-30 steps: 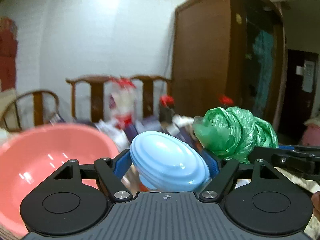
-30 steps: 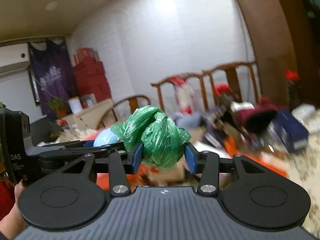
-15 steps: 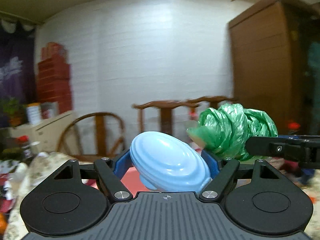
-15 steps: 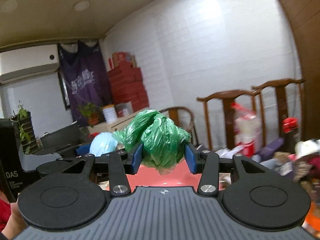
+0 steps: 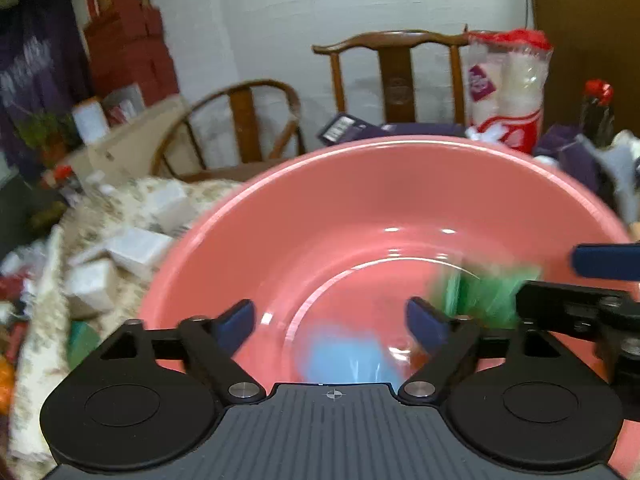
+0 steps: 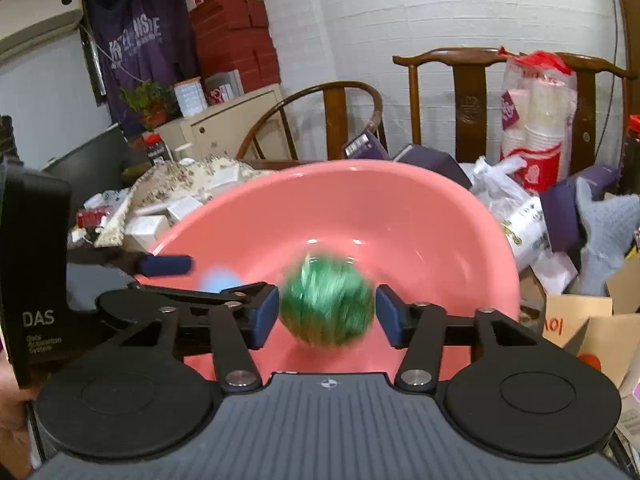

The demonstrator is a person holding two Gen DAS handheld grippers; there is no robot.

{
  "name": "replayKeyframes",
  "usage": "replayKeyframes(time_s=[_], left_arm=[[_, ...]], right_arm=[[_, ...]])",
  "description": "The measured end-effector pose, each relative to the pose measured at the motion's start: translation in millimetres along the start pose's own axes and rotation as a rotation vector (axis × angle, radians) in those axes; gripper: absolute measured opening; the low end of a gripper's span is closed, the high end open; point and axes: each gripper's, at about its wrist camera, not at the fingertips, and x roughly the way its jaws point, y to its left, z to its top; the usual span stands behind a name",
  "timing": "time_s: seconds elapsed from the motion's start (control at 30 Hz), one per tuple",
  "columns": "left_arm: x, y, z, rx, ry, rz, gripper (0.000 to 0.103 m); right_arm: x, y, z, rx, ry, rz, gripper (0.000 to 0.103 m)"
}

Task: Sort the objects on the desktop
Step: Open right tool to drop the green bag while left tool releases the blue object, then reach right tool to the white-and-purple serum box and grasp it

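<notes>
Both tools sat spread over the pink basin (image 5: 360, 184), gripping nothing. My left tool (image 5: 330, 320) was wide open, with the blue oval thing (image 5: 346, 360) blurred below it in the basin. My right tool (image 6: 326, 314) was parted, not touching the green bag wad (image 6: 326, 306). I judged the wad light and squashy, pinchable anywhere; the blue one stiff and slick, so grip its narrow sides. One of each, one basin.

Cluttered home room: carved wooden chairs (image 6: 516, 92), stacked red boxes (image 6: 236, 36)
</notes>
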Motion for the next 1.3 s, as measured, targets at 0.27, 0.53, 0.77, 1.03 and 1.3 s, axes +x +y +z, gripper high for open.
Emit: replayKeyframes(time_s=[0.27,0.53,0.77,1.03,1.3], left_arm=[[-67,7,-8,-0.102,-0.176,-0.063,0.103],[-121,-102,-52,0.012,-0.256,-0.403,0.103],[-89,-208,-89,0.161,-0.211,-0.474,0.103],[-63,-209,-91,0.132,-0.231,-0.434,0.103],[-55,-200,-99,0.153,-0.225,-0.411,0.103]], right_arm=[[-80,-30,-26,-0.015,-0.153,0.040,0.071],[-183,-107,-106,-0.057,-0.301,-0.260,0.080],[-208,-168,-162,0.016,-0.212,-0.409,0.080],[-192,-178,-165,0.007,-0.172,-0.349,0.080],[-135,-177,-137,-0.076,-0.067,-0.277,0.080]])
